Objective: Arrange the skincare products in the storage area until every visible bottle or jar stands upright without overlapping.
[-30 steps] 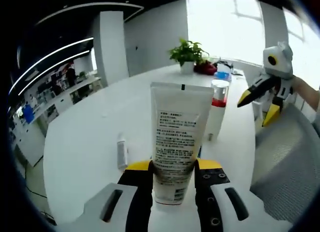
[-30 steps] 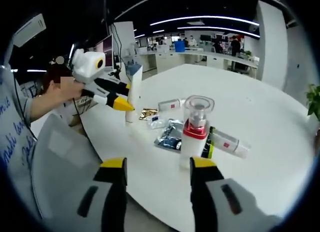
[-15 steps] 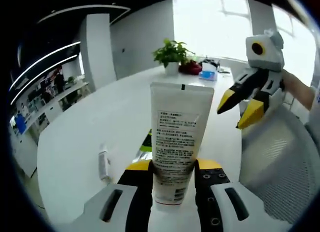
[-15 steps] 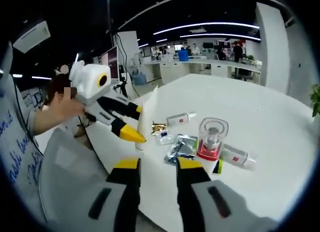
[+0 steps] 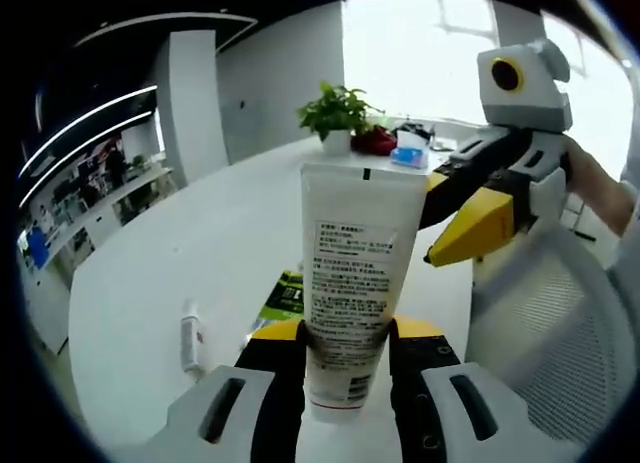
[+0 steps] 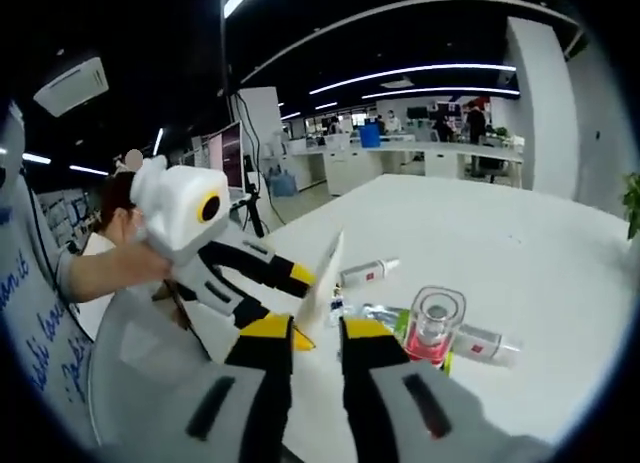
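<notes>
A white squeeze tube (image 5: 360, 253) with small printed text stands upright between my left gripper's jaws, and my left gripper (image 5: 345, 328) is shut on its lower end. My right gripper (image 5: 433, 221) comes in from the right, its yellow-tipped jaws at the tube's upper right edge. In the right gripper view the tube (image 6: 325, 278) shows edge-on, as a thin white sliver. My right gripper (image 6: 315, 328) is open by a narrow gap, with the sliver in that gap. The left gripper (image 6: 300, 303) holds the tube from the left. A clear-capped bottle with a red collar (image 6: 432, 328) stands upright on the table.
On the round white table (image 5: 200, 253) lie a small white bottle (image 5: 190, 333) and a green packet (image 5: 287, 293), and a potted plant (image 5: 337, 108) stands at the far edge. Another small bottle (image 6: 368, 273) and a tube (image 6: 485, 341) lie flat. A grey mesh chair (image 5: 540, 323) sits alongside.
My right gripper has moved in close to the tube and its jaws have narrowed from wide apart to a small gap. My left gripper keeps its hold on the tube.
</notes>
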A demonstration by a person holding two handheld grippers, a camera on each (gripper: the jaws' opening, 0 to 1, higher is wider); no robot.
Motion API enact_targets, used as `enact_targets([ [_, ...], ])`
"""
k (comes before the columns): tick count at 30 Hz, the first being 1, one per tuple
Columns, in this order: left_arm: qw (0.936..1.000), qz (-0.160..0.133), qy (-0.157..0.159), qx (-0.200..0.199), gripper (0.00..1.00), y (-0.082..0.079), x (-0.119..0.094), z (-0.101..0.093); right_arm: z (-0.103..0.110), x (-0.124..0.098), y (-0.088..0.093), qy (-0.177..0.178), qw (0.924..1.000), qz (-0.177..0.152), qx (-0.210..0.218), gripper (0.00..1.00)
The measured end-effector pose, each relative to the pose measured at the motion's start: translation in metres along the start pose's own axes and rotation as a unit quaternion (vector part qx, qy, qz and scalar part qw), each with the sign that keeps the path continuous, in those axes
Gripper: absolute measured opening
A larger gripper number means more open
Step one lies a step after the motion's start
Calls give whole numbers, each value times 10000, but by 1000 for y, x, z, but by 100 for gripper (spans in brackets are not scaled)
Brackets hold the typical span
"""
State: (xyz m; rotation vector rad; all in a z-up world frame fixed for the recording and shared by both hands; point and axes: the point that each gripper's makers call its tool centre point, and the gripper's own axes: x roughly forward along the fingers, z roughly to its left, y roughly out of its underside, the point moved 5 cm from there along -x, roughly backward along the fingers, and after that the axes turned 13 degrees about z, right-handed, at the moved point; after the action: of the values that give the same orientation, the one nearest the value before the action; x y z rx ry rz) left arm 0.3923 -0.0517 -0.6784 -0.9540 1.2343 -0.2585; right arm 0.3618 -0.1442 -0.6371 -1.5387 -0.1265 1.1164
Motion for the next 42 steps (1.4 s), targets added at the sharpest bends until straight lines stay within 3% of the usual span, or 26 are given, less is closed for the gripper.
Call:
enact_targets([
  [18, 9997, 120, 55, -184, 28, 3, 13, -11, 2, 4, -1, 20, 10000, -18, -57, 9],
  [42, 9983, 167, 268, -483, 29, 19, 24, -10, 8, 15, 7, 3, 9993, 165, -330, 8],
])
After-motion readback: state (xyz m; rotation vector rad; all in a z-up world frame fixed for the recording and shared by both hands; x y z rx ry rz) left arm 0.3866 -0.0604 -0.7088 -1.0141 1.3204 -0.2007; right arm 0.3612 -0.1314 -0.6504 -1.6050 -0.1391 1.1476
